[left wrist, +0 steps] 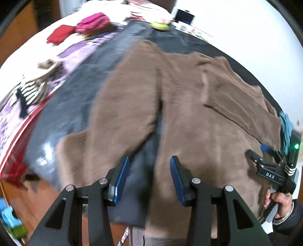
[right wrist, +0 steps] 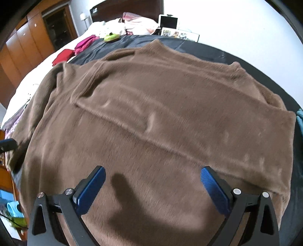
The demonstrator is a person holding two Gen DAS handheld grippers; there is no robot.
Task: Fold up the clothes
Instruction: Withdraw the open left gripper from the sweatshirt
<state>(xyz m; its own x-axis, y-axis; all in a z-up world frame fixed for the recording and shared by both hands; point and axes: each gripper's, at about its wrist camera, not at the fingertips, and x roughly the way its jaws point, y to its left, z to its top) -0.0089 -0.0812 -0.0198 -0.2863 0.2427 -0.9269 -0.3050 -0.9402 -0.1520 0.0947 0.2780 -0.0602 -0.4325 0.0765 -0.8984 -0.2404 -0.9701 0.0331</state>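
Over the bed [right wrist: 236,54], brown fleece sweater [right wrist: 161,113] — soft, limp; both grippers' fingers wide apart, empty — pinch hem corners.

Dark grey bedcover [right wrist: 189,47] spread across the bed, white sheet [right wrist: 34,79] along its left side. At the far end, near each other: magenta bundle [right wrist: 85,42], red cloth [right wrist: 61,56], green round object [right wrist: 111,36], with rumpled pale bedding [right wrist: 132,24] and a dark headboard [right wrist: 123,7] beyond. Orange-brown wardrobe [right wrist: 24,43] left, white wall [right wrist: 236,28] right.
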